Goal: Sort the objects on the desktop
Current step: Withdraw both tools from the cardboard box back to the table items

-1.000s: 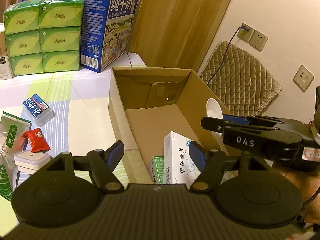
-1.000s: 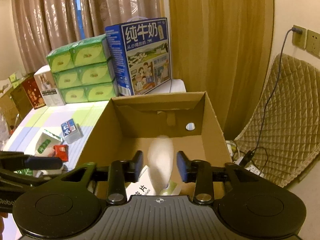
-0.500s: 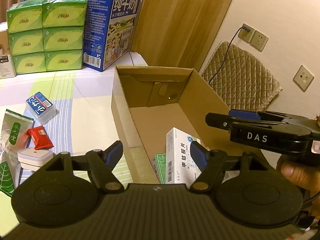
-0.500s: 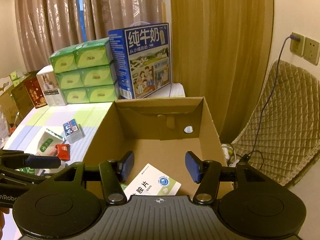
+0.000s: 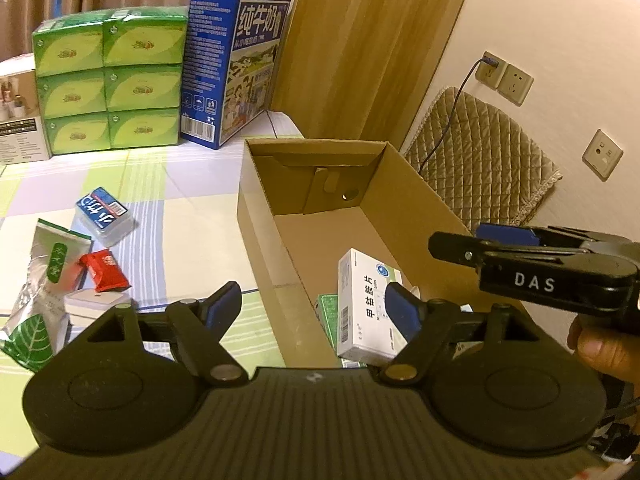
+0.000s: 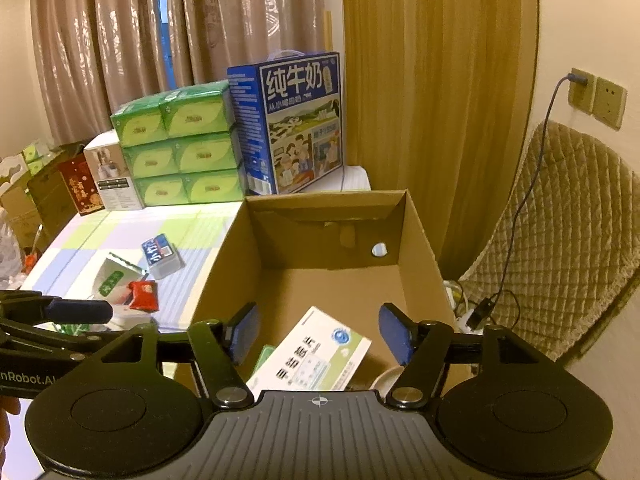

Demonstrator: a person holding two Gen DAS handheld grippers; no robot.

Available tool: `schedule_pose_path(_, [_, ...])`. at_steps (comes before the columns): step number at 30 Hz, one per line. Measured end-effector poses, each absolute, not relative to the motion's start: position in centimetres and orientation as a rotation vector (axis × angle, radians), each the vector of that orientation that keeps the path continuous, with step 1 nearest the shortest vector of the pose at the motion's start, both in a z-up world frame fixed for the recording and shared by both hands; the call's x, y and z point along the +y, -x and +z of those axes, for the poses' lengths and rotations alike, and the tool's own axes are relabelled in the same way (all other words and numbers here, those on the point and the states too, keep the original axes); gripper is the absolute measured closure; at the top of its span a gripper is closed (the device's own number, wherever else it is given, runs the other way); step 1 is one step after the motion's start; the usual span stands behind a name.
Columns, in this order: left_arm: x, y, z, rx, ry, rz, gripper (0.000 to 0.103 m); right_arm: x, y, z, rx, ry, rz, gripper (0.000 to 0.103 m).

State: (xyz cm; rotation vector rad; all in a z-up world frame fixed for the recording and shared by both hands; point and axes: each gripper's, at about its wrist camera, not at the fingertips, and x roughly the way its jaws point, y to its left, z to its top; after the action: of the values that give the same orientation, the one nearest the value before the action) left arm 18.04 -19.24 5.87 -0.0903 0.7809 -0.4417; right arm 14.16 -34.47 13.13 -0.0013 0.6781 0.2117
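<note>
Snack packets and small red sachet (image 5: 105, 271) loose on checked tablecloth (image 5: 180, 216); left gripper (image 5: 314, 306) spread wide, empty; white medicine carton (image 6: 310, 354) inside brown cardboard box (image 6: 420, 248); right gripper (image 6: 318, 330) wide open above it.

Open room above cardboard box (image 6: 420, 240)

At ten o'clock in the left wrist view, a stack of green tissue packs (image 5: 110, 86) stands just beside a blue milk carton (image 5: 236, 68). A white box (image 5: 18, 116) sits at nine o'clock of the stack. Behind hang brown curtains (image 6: 132, 40). At two o'clock, wall sockets (image 5: 506, 78) with a plugged cable sit above a quilted cushion (image 5: 480, 160).
</note>
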Motion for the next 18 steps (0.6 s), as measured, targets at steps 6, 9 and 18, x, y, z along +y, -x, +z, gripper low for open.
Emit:
schedule_pose_path(6, [-18.1, -16.1, 6.8, 0.767, 0.081, -0.428, 0.022, -33.3, -11.9, 13.8, 0.672, 0.0, 0.229, 0.03])
schedule_pose_path(9, [-17.2, -15.1, 7.2, 0.758, 0.072, -0.415, 0.018, -32.5, -10.8, 14.2, 0.664, 0.001, 0.239, 0.026])
schedule_pose_path(18, [-12.4, -11.3, 7.4, 0.744, 0.072, -0.355, 0.008, -29.2, -7.5, 15.4, 0.634, 0.019, 0.293, 0.006])
